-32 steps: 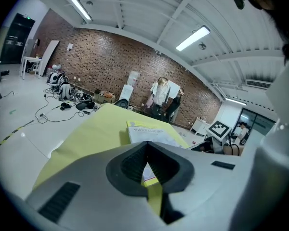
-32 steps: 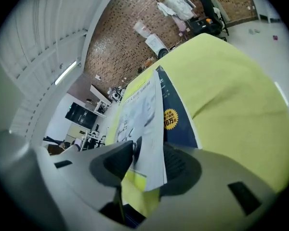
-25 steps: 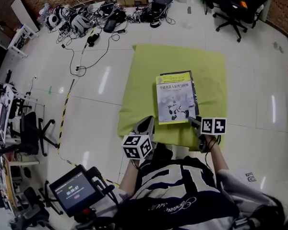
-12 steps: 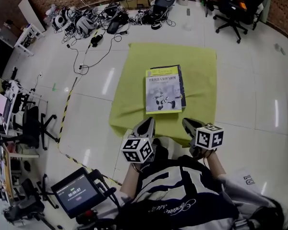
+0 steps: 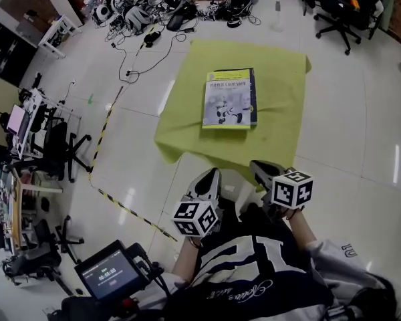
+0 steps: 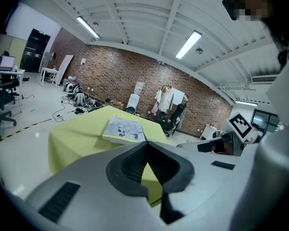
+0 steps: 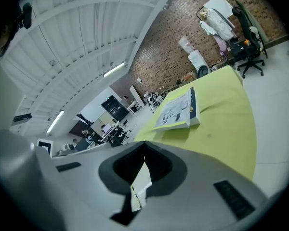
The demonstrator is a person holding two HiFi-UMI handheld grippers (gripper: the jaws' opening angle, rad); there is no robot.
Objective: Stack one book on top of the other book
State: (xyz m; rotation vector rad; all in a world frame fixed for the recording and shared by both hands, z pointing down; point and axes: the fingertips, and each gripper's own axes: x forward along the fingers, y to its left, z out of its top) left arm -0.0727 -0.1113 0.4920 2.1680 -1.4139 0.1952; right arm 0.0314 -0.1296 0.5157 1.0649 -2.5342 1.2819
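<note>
A book with a white and yellow cover (image 5: 230, 99) lies flat on the yellow-green cloth (image 5: 281, 79), and a dark blue edge shows along its right side. The book (image 6: 124, 129) appears ahead in the left gripper view, and the book (image 7: 178, 110) also in the right gripper view. My left gripper (image 5: 210, 176) and right gripper (image 5: 258, 168) hang side by side close to the person's chest, well short of the cloth's near edge. Both are shut, with nothing between the jaws, which meet in the left gripper (image 6: 145, 146) and the right gripper (image 7: 144, 156).
Cables and gear (image 5: 154, 15) litter the floor beyond the cloth. Office chairs (image 5: 341, 9) stand at the far right, desks and chairs (image 5: 43, 132) at the left. Black-yellow tape (image 5: 107, 129) runs across the floor. A small screen device (image 5: 112, 274) sits at lower left.
Both grippers have drawn back from the book toward the person. The right gripper left the book's near right corner and its jaws closed. The book now looks farther away.
</note>
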